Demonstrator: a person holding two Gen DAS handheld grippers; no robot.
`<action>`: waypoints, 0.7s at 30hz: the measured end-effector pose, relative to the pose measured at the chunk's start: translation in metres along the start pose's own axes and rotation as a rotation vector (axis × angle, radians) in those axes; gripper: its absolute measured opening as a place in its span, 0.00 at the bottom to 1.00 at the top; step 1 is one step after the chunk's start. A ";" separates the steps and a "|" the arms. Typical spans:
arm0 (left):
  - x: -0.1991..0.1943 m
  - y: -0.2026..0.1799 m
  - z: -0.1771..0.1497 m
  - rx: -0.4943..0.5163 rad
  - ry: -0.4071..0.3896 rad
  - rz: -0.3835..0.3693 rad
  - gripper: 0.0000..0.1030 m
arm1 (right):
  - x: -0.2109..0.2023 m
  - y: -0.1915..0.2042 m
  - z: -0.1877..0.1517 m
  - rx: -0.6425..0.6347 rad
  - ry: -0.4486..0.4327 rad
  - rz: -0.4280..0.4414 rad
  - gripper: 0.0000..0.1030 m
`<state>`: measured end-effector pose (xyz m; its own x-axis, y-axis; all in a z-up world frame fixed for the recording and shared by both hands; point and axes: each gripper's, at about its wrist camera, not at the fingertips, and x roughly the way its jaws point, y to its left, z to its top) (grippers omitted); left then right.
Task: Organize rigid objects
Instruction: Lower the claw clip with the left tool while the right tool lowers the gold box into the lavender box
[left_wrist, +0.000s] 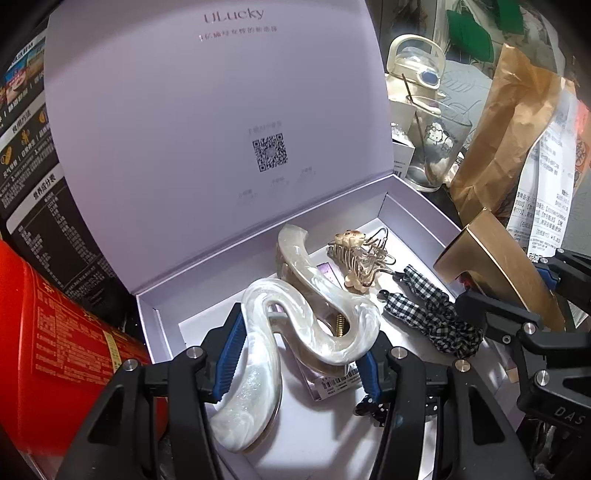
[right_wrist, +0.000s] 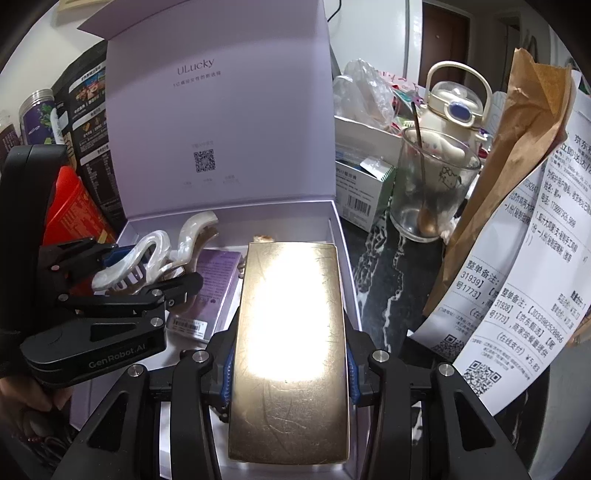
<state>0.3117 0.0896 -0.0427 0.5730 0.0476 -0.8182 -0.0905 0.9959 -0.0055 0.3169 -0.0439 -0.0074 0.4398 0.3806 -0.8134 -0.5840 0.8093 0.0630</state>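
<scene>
Left wrist view, read from left to right with the open lilac box (left_wrist: 155, 317) as the landmark: a red canister (left_wrist: 55, 343) lies just outside the box's left wall. Over the box's near left part the left gripper (left_wrist: 295, 354) is clenched on a wavy pearl-white hair claw (left_wrist: 295, 317), its blue pads pressing both sides of it. Further back inside the box lie a second pearl claw (left_wrist: 295, 251) and a small gold wire claw (left_wrist: 360, 258); a black-and-white gingham scrunchie (left_wrist: 432, 317) lies in the box's right part. Above the box's right wall the right gripper (left_wrist: 546, 291) grasps a flat gold-coloured clip (left_wrist: 491, 262).

Right wrist view shows the box (right_wrist: 341, 236) with its lid upright. At the box's left the left gripper (right_wrist: 144, 273) holds the white claw (right_wrist: 155, 247). Over the box's middle the right gripper (right_wrist: 290, 365) is closed on the gold clip (right_wrist: 291, 332), pads against both long edges. To the right of the box, on the dark counter (right_wrist: 388, 288), stands a glass (right_wrist: 432, 192) beside a brown paper bag (right_wrist: 524, 177).
</scene>
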 end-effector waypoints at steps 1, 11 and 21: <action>0.001 0.000 0.000 0.000 0.002 0.001 0.52 | 0.001 0.000 0.000 -0.001 0.002 -0.002 0.42; 0.012 0.000 0.002 -0.005 0.027 0.005 0.52 | 0.007 0.000 -0.001 0.003 0.029 -0.018 0.43; 0.020 -0.004 0.001 0.014 0.058 0.015 0.52 | 0.014 -0.003 -0.001 0.005 0.056 -0.042 0.46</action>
<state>0.3244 0.0868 -0.0584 0.5232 0.0579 -0.8502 -0.0873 0.9961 0.0141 0.3239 -0.0420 -0.0196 0.4253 0.3210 -0.8462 -0.5626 0.8262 0.0307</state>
